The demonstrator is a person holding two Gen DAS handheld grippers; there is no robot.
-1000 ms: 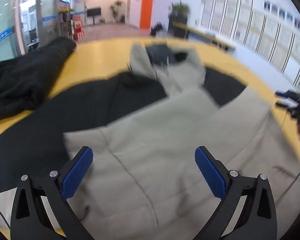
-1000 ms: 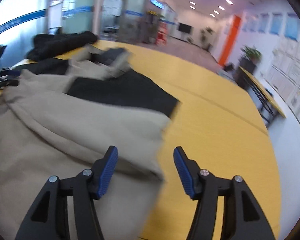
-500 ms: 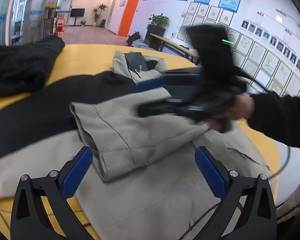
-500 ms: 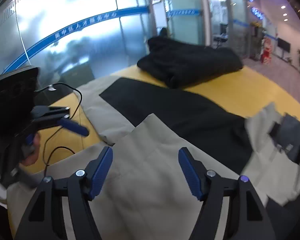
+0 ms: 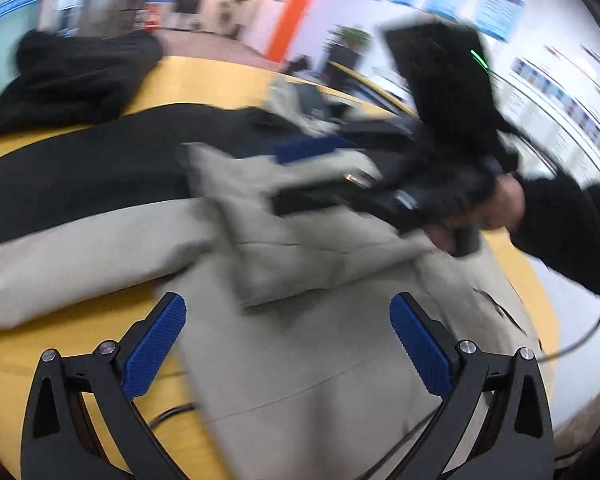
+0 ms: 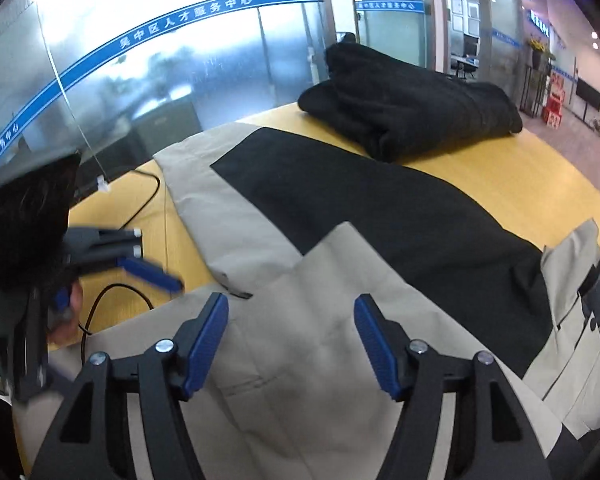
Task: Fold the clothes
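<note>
While both claws gape empty, the beige-and-black jacket (image 6: 308,320) lies spread on the yellow desk (image 6: 512,176).
Since a second ago, the right claw (image 6: 291,340) has swung over its folded sleeve (image 5: 284,240); the left claw (image 5: 288,344) hovers near the hem.

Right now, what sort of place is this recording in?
Probably an office or public service lobby, not a home: frosted glass partitions with a blue lettered band, rows of wall notices, and a large yellow table holding the jacket.

Right tongs (image 5: 320,172) motion-blurred, perhaps pinching the beige jacket (image 5: 300,248); grip unclear
</note>
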